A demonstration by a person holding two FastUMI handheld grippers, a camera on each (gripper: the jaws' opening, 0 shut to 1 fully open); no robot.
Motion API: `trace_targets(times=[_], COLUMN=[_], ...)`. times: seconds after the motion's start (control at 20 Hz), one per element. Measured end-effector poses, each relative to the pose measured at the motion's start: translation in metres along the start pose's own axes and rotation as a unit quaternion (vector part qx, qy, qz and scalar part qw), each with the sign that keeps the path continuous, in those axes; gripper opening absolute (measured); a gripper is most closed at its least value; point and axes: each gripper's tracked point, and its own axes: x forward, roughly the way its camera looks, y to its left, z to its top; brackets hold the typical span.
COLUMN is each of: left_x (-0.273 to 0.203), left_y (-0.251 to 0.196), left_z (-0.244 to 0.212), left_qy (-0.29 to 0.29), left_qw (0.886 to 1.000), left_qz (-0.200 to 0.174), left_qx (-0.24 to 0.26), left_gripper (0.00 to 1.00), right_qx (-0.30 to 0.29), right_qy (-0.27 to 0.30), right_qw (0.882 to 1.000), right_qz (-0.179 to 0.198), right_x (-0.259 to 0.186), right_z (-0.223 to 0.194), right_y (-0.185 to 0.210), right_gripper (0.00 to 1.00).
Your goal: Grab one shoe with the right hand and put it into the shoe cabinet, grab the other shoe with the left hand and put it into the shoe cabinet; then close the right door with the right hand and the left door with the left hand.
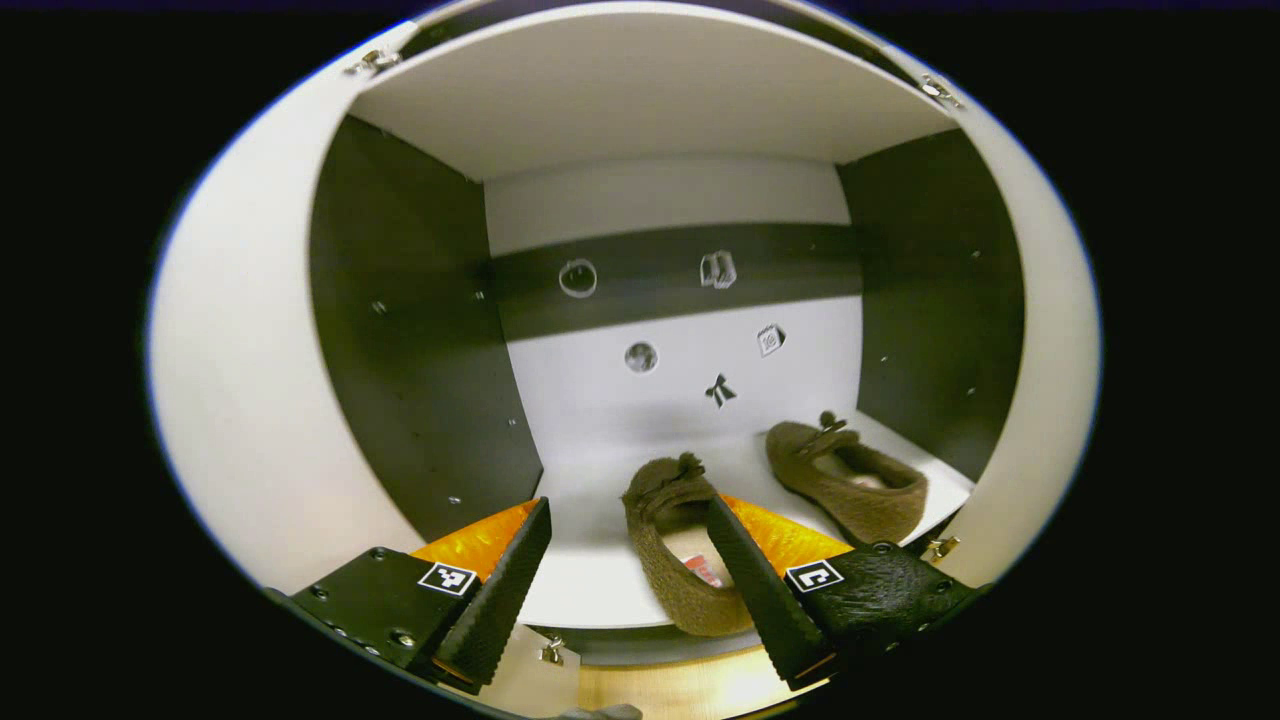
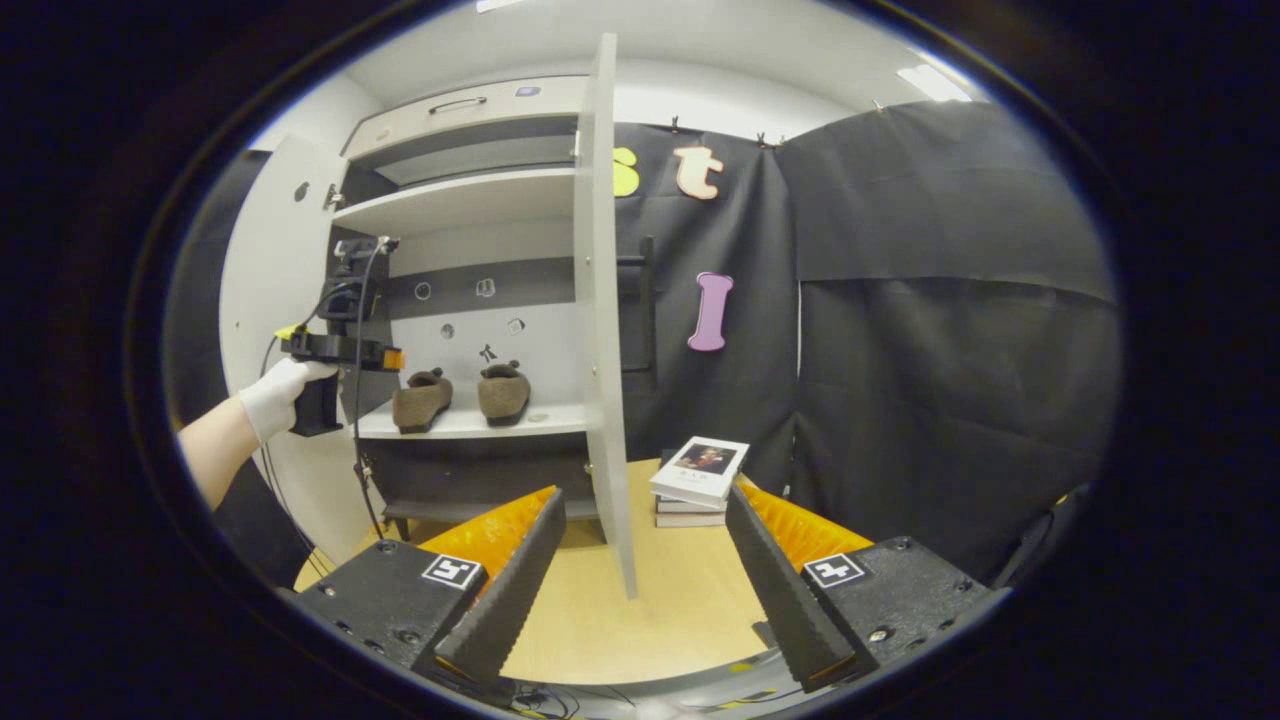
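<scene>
Both shoes are set on the lower shelf (image 1: 600, 590) of the shoe cabinet (image 2: 470, 200): the near shoe (image 1: 672, 545) lies toe inward just ahead of the left gripper (image 1: 628, 575), and the other shoe (image 1: 848, 480) rests to its right, apart from it. The left gripper's fingers are spread wide and nothing is held; the right gripper (image 2: 645, 585) is likewise spread and empty. The shoes being placed, the doors are judged to be next. The right door (image 2: 605, 320) should be pushed flat on its outer face, not its edge, so it swings without rebounding. The near shoe's heel is partly covered by a finger, and the left door (image 2: 265, 300) is cut off by the hand (image 2: 282, 392).
</scene>
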Motion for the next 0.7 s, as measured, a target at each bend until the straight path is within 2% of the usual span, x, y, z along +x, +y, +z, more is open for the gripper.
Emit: trace_targets(times=[0.1,0.2,0.25,0.4,0.45,0.7], left_x=[-0.039,-0.077,-0.096,-0.155,-0.171,-0.239], left_y=[0.002,0.003,0.004,0.011,0.014,0.026], left_z=[0.014,0.024,0.027,0.027,0.025,-0.02], left_qy=[-0.029,-0.06,-0.07,-0.094,-0.099,-0.093], left_qw=[1.0,0.998,0.997,0.995,0.994,0.994], left_qz=[0.001,-0.001,-0.001,-0.015,-0.015,-0.007], left_qx=[-0.005,-0.018,-0.024,-0.034,-0.034,-0.053], left_gripper=[0.92,1.0,0.96,1.0,0.96,0.96], right_qx=[-0.007,-0.012,-0.013,-0.013,-0.015,-0.017], right_qy=[-0.004,-0.01,-0.013,-0.023,-0.023,-0.026], right_qw=[1.0,1.0,1.0,0.999,0.999,0.999], right_qz=[0.007,0.014,0.016,0.026,0.029,0.036], right_x=[-0.001,-0.004,-0.006,-0.009,-0.01,-0.02], right_z=[0.002,0.004,0.006,0.01,0.01,0.008], right_y=[0.008,0.013,0.017,0.027,0.031,0.04], right_gripper=[1.0,1.0,1.0,1.0,1.0,1.0])
